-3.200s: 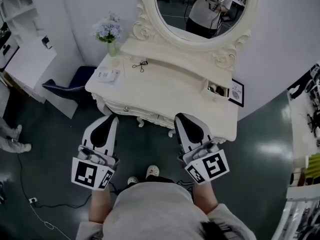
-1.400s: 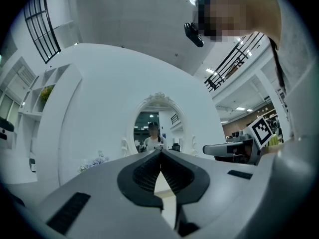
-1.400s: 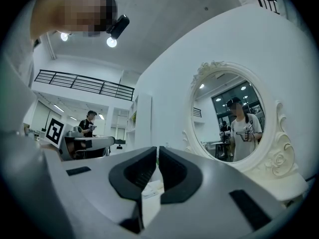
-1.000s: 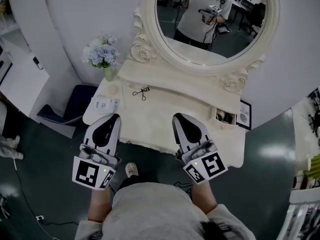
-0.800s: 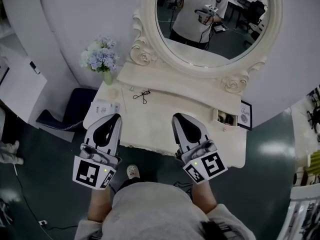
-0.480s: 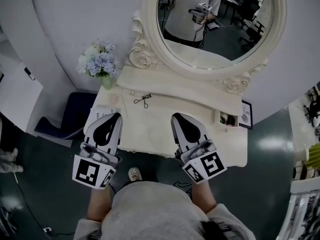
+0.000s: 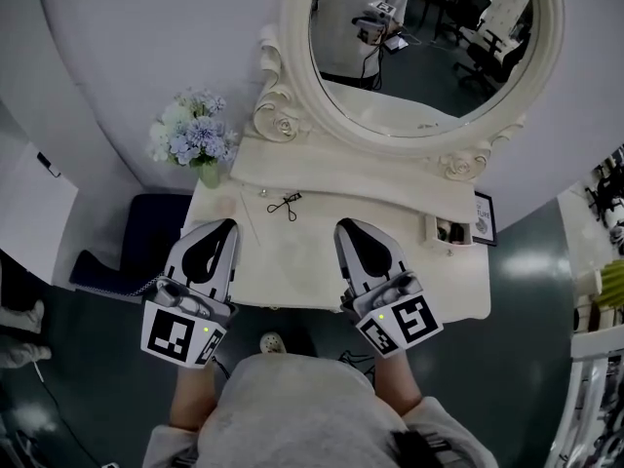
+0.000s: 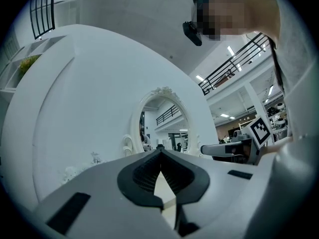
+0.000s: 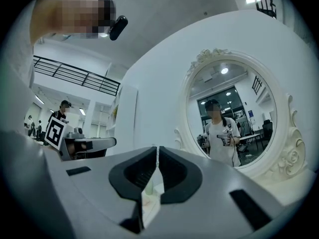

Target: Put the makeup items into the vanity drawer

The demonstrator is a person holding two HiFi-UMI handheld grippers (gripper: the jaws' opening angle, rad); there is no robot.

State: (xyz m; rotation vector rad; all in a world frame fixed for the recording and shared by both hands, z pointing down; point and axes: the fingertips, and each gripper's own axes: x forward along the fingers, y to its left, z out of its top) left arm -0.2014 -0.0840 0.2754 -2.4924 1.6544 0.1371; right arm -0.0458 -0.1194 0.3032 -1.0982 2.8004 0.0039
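Both the left gripper (image 7: 220,226) and the right gripper (image 7: 347,228), jaws together and empty, are now hanging over the tabletop (image 7: 322,252) after closing in, bringing the eyelash curler (image 7: 285,203) lying near the mirror (image 7: 419,47) within reach for a first pick.

Curved white wall (image 7: 127,57) behind cream carved vanity table (image 7: 292,252) with oval white-framed mirror (image 7: 429,66); glossy dark-green floor (image 7: 531,359) below; navy padded stool (image 7: 146,227) at left.

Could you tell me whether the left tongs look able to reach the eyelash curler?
Probably yes: the eyelash curler lies bare on the vanity top ahead of the left tongs, nothing between them. The tongs are shut and must open first.
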